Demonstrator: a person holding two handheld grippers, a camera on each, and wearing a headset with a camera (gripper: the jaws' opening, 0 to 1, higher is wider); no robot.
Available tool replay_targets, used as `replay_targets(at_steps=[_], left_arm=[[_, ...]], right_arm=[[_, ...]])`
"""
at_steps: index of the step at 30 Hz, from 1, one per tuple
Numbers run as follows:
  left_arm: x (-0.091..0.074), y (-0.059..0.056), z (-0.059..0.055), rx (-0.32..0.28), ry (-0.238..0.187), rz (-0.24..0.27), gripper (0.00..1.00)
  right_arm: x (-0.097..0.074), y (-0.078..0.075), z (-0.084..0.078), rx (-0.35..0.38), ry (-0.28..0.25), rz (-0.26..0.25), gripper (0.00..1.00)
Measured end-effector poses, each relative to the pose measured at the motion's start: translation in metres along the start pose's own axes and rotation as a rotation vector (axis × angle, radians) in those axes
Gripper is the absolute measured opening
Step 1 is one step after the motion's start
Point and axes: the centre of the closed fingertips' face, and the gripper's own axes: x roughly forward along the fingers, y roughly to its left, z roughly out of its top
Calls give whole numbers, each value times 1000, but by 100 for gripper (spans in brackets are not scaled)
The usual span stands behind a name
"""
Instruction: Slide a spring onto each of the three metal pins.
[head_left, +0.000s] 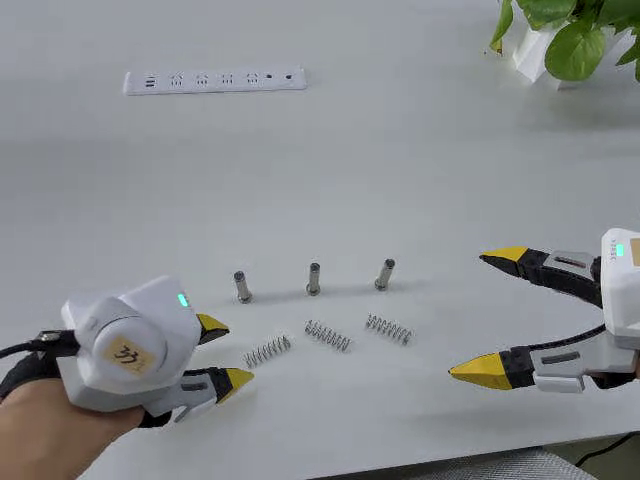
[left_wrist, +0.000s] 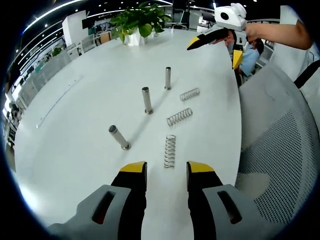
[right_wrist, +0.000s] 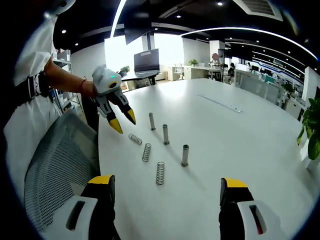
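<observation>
Three short metal pins stand upright in a row on the white table: left (head_left: 242, 287), middle (head_left: 314, 279), right (head_left: 385, 274). In front of each lies a loose spring: left (head_left: 268, 351), middle (head_left: 328, 335), right (head_left: 388, 328). My left gripper (head_left: 225, 351) is open and empty, its yellow tips just left of the left spring (left_wrist: 170, 150), which lies ahead of its jaws (left_wrist: 167, 170). My right gripper (head_left: 483, 313) is wide open and empty, well to the right of the right spring (right_wrist: 160, 172) and right pin (right_wrist: 185, 155).
A white power strip (head_left: 215, 80) lies at the far left of the table. A potted plant (head_left: 565, 35) stands at the far right corner. The table's front edge runs close below the grippers, with a grey mesh chair (left_wrist: 280, 150) beside it.
</observation>
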Motion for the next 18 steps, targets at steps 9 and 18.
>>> replay_targets(at_steps=[9,18], left_arm=[[23,-4,-7,39,111,-8,17],[26,-2,-12,38,163,-7,14]], right_arm=[[-1,-3,-3,5,-2,-11,85],[-6,-4,-7,17,-2,-23,83]])
